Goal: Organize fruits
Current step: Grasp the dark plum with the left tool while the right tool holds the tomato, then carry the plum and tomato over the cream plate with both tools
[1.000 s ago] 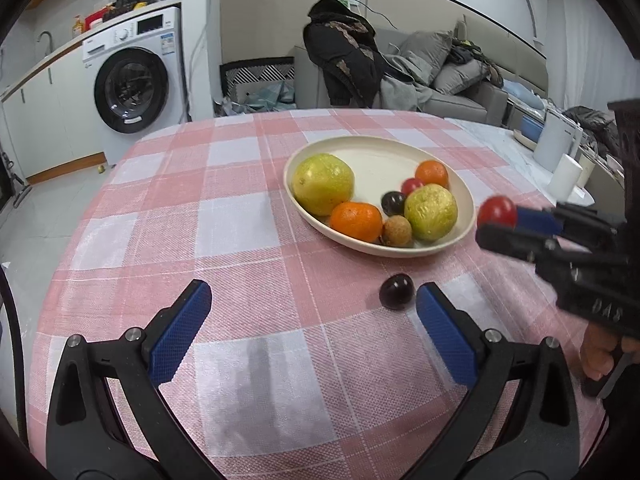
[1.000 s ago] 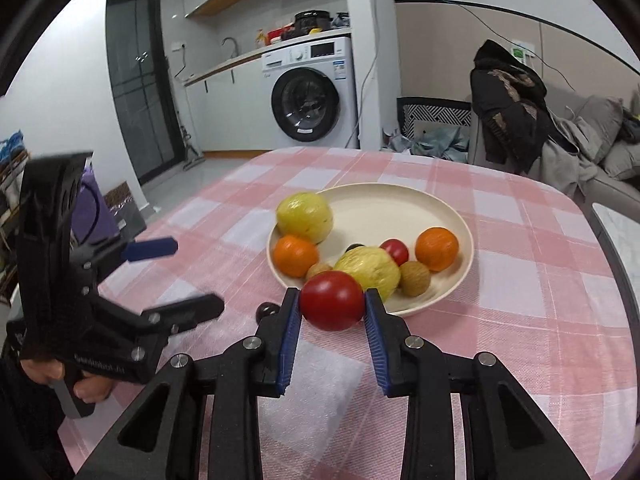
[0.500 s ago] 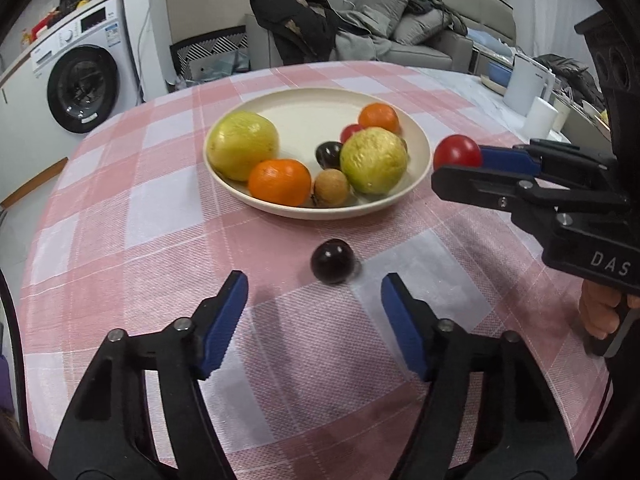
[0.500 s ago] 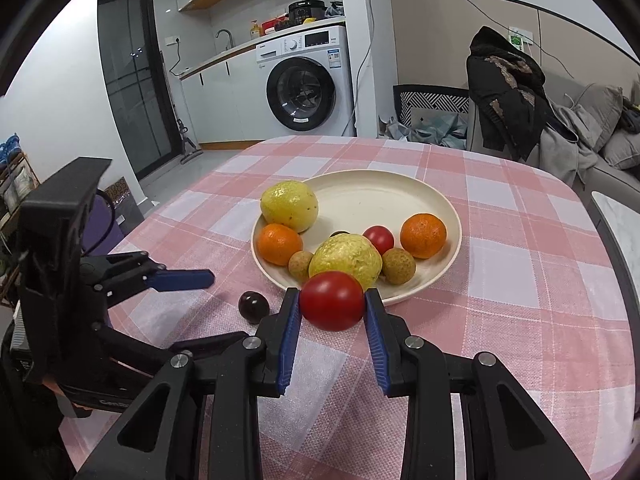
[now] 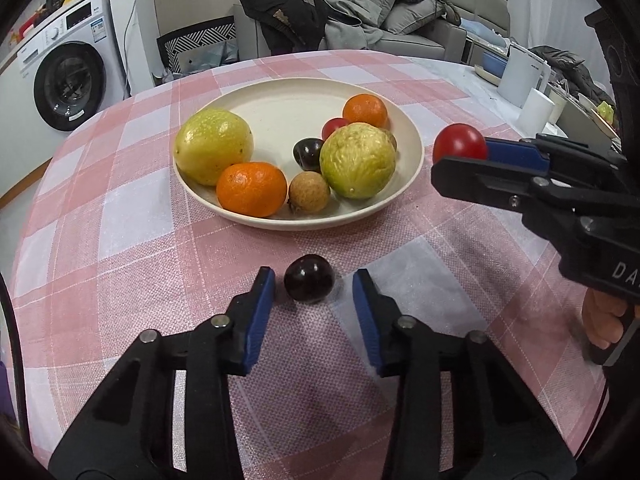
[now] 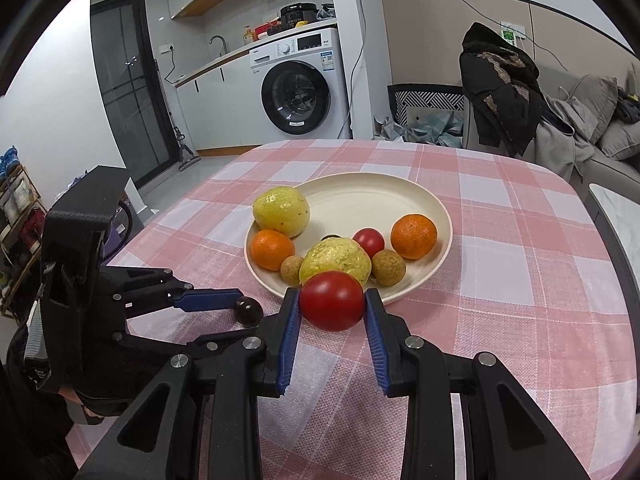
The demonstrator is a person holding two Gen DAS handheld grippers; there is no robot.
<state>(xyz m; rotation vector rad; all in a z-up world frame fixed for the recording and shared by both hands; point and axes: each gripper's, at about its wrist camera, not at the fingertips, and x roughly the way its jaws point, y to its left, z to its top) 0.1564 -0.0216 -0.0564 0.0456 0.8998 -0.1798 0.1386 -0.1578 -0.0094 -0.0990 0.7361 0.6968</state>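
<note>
A cream plate (image 5: 414,148) (image 6: 444,216) on the pink checked tablecloth holds two yellow-green fruits, two oranges, small brown fruits, a small red tomato and a dark plum. A loose dark plum (image 5: 309,284) (image 6: 248,311) lies on the cloth in front of the plate. My left gripper (image 5: 313,290) is open, its fingers on either side of this plum, not touching it. My right gripper (image 6: 331,300) is shut on a red tomato (image 6: 331,301) (image 5: 460,145) and holds it above the cloth at the plate's near rim.
The round table's edge (image 6: 616,240) curves off at both sides. Beyond it stand a washing machine (image 6: 300,88), a chair draped with dark clothes (image 6: 500,80) and a grey sofa (image 5: 400,28). White containers (image 5: 524,80) sit on a side surface to the right.
My left gripper has moved forward to the loose plum and narrowed around it. The right gripper, with the tomato, has kept close to the plate's rim.
</note>
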